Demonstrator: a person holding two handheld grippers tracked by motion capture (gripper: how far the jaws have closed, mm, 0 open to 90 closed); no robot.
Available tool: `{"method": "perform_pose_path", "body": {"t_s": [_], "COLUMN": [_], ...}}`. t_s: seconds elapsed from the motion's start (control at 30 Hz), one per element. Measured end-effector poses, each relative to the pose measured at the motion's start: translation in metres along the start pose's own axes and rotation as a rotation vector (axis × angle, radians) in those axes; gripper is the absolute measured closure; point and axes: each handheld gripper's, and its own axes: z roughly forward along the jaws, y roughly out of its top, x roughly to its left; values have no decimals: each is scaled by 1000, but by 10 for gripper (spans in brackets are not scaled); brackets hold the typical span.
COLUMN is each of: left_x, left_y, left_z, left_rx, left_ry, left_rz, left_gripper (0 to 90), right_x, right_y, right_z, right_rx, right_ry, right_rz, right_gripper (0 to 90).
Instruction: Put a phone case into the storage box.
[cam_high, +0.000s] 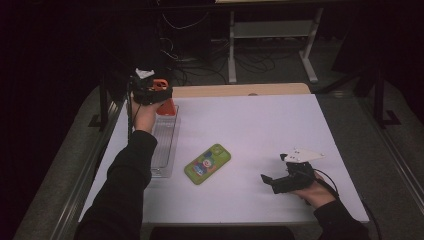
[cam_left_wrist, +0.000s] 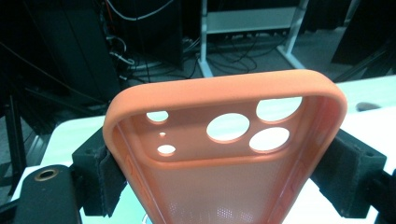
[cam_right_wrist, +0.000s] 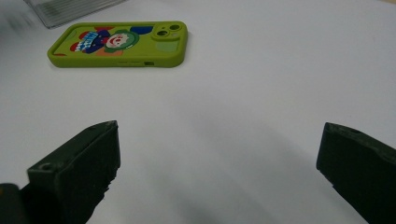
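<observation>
An orange phone case (cam_left_wrist: 224, 154) with camera holes stands between the two black pads (cam_left_wrist: 105, 179) of my left gripper (cam_high: 161, 96), which is shut on its sides. From above, the orange case (cam_high: 167, 106) hangs over the far end of a clear tray (cam_high: 162, 145) at the table's left. A green phone case (cam_high: 207, 163) with a cartoon picture lies flat mid-table; it is also seen as the green case (cam_right_wrist: 119, 44). My right gripper (cam_high: 266, 179) rests low at the front right, jaws wide open and nothing between them, pointing toward the green case.
The white table top (cam_high: 260, 130) ends in a wooden strip (cam_high: 240, 90) at the back. Desk legs and cables (cam_high: 235, 55) lie on the dark floor beyond. A metal rail (cam_high: 85, 175) runs along the table's left side.
</observation>
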Motion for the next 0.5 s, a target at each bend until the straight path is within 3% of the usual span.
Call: {"method": "perform_pose_path", "body": {"t_s": [0.17,0.2,0.23,0.43,0.5], "left_x": [0,1,0,-4,-4], "left_y": [-12,-13,-15,-20,-21], "left_z": [11,12,14,21,24], "left_rx": [24,33,25,64,64], "left_ry": [17,14,15,44,44], "left_rz": [-16,-4,-22,22,13], "left_gripper": [146,145,145,142,141], "right_x": [0,0,0,0,0], "right_y": [0,0,0,0,0], "right_z": [0,0,0,0,0], "right_rx": [-1,-1,-1,-1,-2], "right_ry": [1,1,1,1,3], "right_rz": [3,2,3,0,2], "right_gripper": [0,0,0,0,0]}}
